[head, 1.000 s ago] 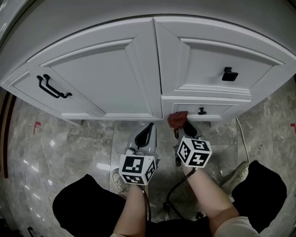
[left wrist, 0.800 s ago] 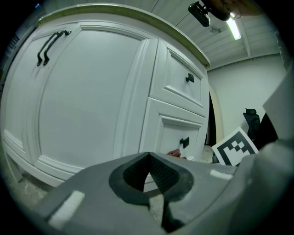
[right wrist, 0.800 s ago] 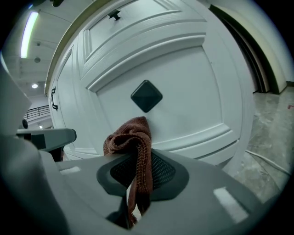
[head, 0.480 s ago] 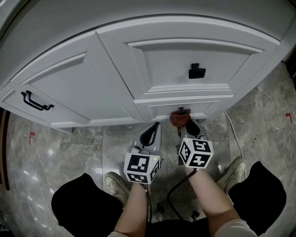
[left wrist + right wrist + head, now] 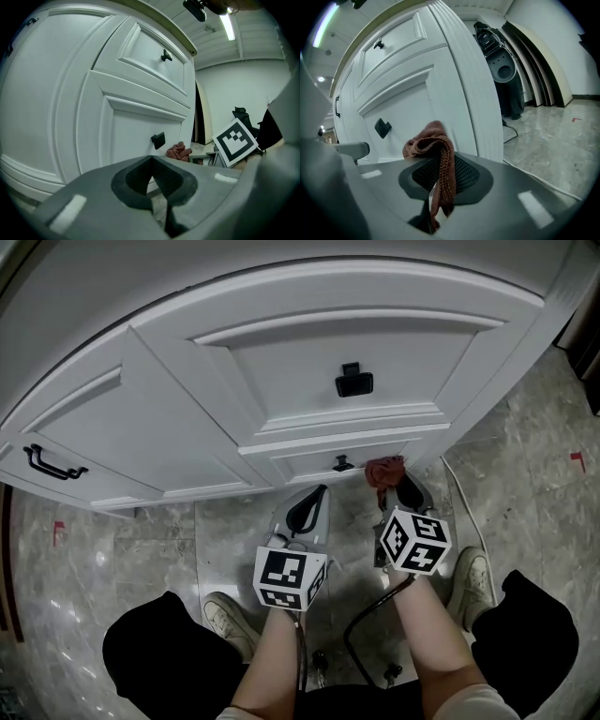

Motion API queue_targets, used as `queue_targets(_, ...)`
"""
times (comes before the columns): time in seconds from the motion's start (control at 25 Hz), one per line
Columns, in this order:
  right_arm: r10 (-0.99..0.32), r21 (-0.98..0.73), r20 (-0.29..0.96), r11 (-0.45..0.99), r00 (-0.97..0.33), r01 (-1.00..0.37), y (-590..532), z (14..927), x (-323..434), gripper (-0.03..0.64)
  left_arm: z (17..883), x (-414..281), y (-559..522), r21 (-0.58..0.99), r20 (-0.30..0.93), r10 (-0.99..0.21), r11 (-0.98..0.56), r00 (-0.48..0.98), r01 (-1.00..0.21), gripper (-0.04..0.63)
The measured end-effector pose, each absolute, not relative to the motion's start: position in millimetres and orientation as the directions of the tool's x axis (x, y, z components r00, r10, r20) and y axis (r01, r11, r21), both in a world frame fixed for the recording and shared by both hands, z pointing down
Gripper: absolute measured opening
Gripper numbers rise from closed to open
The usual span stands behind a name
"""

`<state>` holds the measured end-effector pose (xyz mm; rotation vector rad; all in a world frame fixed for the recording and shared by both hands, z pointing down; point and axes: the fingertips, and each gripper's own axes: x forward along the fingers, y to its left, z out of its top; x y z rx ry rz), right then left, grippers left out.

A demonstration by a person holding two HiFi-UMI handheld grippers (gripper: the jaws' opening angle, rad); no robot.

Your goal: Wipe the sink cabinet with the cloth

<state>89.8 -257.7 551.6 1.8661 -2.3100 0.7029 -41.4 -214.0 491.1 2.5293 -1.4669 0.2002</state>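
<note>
The right tongs (image 5: 401,493) are closed on the cloth (image 5: 384,471), a brown knitted wad that bunches above the tips and hangs down between them in the right gripper view (image 5: 436,150). In the head view the cloth sits right of centre, at the lower right corner of the white cabinet (image 5: 187,427), just right of the small black knob (image 5: 343,464); contact with the panel cannot be confirmed. The left tongs (image 5: 305,512) are closed and empty, held low beside the right pair over the marble floor (image 5: 141,549), short of the cabinet base.
</note>
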Motion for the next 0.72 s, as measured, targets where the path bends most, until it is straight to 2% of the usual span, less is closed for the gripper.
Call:
queue_targets(0.16, -0.905, -0.262, 0.353, 0.147, -0.237, -0.954, -255, 552, 99, 0.092, 494, -32, -215, 0.126, 0.221, -0.833, -0.492, 0.508, -0.861, 0.0)
queue_targets(0.44, -0.923, -0.255, 0.357, 0.052, -0.144, -0.966, -249, 539, 140, 0.089, 490, -26, -214, 0.123, 0.226, -0.825, -0.504, 0.518, -0.855, 0.0)
queue_targets(0.56, -0.944, -0.253, 0.282, 0.102, -0.174, -0.962, -239, 499, 129, 0.088, 474, -31, -211, 0.126, 0.196, -0.84, -0.491, 0.506, -0.862, 0.0)
queue_targets(0.72, -0.949, -0.255, 0.198, 0.19, -0.243, -0.948, -224, 451, 108, 0.089, 419, -39, -200, 0.126, 0.072, -0.877, -0.464, 0.475, -0.877, 0.0)
